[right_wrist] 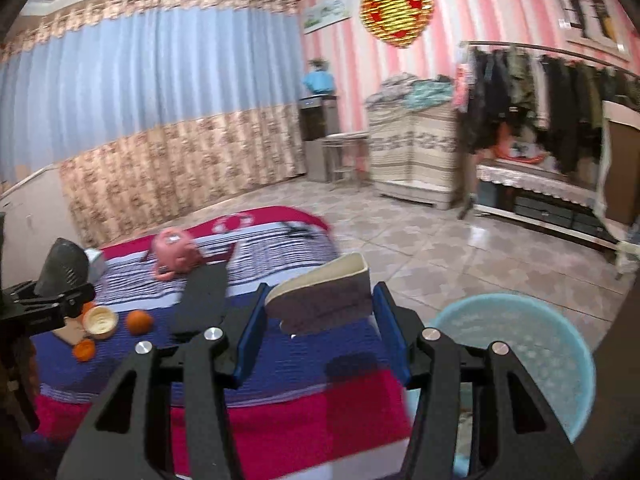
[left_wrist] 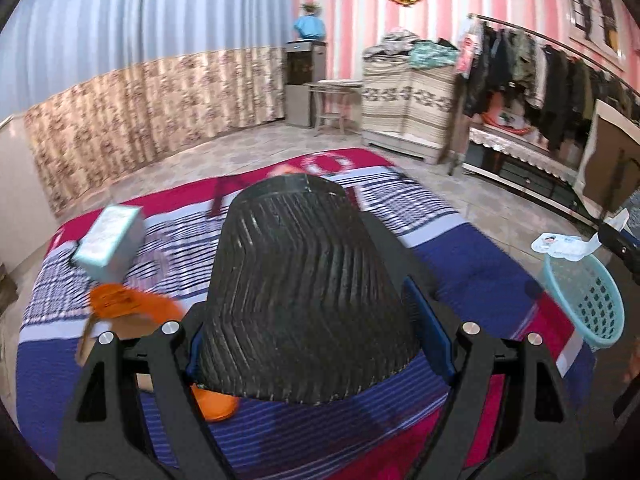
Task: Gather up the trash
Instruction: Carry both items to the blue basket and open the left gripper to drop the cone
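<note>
My left gripper (left_wrist: pixel 312 328) is shut on a black ribbed trash bin (left_wrist: pixel 296 280), gripped by its sides with the bin's bottom pointing away from me. In the right wrist view the same bin (right_wrist: pixel 66 266) shows at the far left. My right gripper (right_wrist: pixel 322 322) is shut on a flat cream-and-brown pack (right_wrist: pixel 324 300), held above the bed's edge. In the left wrist view that pack (left_wrist: pixel 560 246) is white with a cartoon print and hangs over a teal plastic basket (left_wrist: pixel 584 300). Orange peels (left_wrist: pixel 120 300) and oranges (right_wrist: pixel 139 321) lie on the striped blanket (right_wrist: pixel 304 420).
A light tissue box (left_wrist: pixel 108 242), a pink round toy (right_wrist: pixel 176 254) and a black flat strip (right_wrist: pixel 204 300) lie on the bed. The teal basket (right_wrist: pixel 516 356) stands at the bed's right side on the tiled floor (right_wrist: pixel 440 248). A clothes rack (right_wrist: pixel 540 92) lines the right wall.
</note>
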